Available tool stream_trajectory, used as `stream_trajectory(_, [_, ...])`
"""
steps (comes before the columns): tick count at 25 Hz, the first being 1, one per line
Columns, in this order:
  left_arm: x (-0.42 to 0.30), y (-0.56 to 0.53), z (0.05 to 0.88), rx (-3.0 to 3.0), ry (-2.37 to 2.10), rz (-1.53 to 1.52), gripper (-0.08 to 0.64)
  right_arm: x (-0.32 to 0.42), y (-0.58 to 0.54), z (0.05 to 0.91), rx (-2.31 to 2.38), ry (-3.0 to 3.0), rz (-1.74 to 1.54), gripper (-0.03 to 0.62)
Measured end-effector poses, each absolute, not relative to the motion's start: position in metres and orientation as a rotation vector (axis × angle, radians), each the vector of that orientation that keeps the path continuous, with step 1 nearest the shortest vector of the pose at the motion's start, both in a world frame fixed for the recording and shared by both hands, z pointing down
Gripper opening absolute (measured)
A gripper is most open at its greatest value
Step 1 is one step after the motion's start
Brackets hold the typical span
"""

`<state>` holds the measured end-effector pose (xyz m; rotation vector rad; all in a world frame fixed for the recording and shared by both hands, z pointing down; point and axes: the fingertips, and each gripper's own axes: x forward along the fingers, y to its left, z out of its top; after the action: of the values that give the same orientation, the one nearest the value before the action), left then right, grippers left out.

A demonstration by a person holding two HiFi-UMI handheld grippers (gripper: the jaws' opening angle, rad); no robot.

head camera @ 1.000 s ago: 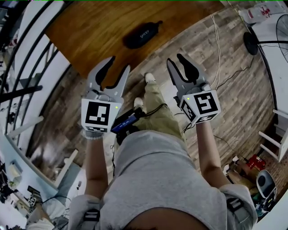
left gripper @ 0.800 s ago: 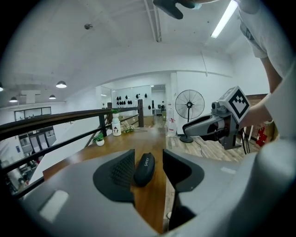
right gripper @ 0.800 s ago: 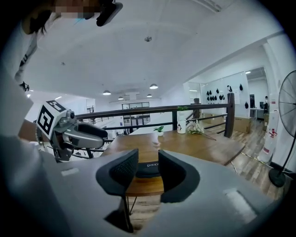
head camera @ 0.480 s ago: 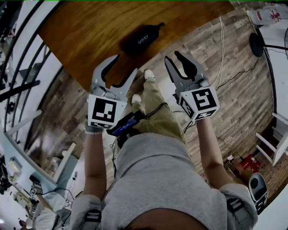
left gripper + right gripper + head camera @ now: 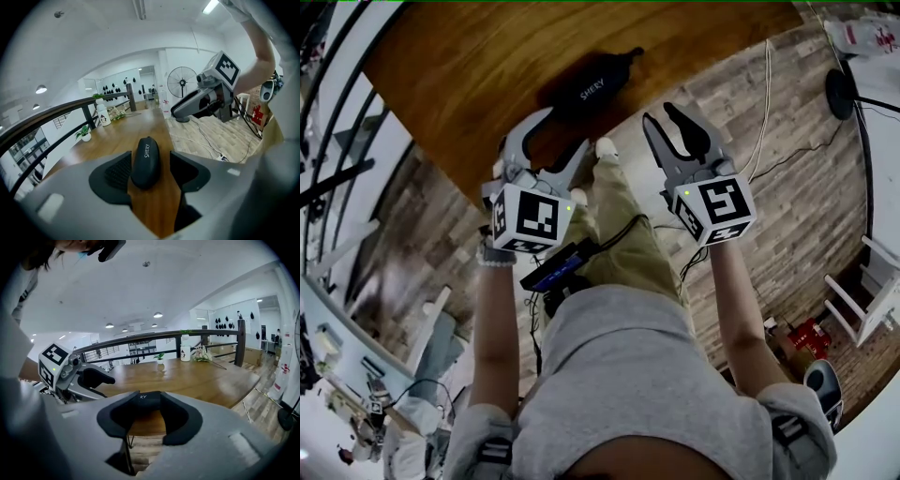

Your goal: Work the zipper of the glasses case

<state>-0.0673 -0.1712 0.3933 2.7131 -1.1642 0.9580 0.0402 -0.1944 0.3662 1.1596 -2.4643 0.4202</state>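
Note:
A black oval glasses case [image 5: 586, 86] lies on the wooden table [image 5: 478, 66], close to its near edge. My left gripper [image 5: 562, 131] reaches over that edge, and its jaws are opening. In the left gripper view the case [image 5: 146, 157] shows in the gap of the left gripper [image 5: 150, 165], with neither pad pressing on it. My right gripper [image 5: 664, 117] hangs open over the floor, right of the table's corner and apart from the case. In the right gripper view the case [image 5: 144, 400] sits beyond the right gripper [image 5: 149, 416], with nothing between the jaws.
The table runs back to a dark railing [image 5: 154, 336], with a small potted plant [image 5: 160, 357] and a white bottle [image 5: 185, 352] at its far side. A standing fan [image 5: 182, 82] and cables [image 5: 759, 103] are on the wood floor to the right.
My left gripper has moved forward over the table edge toward the case, and its jaws have spread wider. The right gripper has hardly moved.

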Motion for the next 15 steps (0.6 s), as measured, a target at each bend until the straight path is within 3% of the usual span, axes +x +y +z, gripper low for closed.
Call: stream_trajectory(15, [-0.058,-0.186,0.443,2.666,-1.098,1.210,0.265,0.049,-0.231,0.409,1.042,-2.425,0.383,0.141])
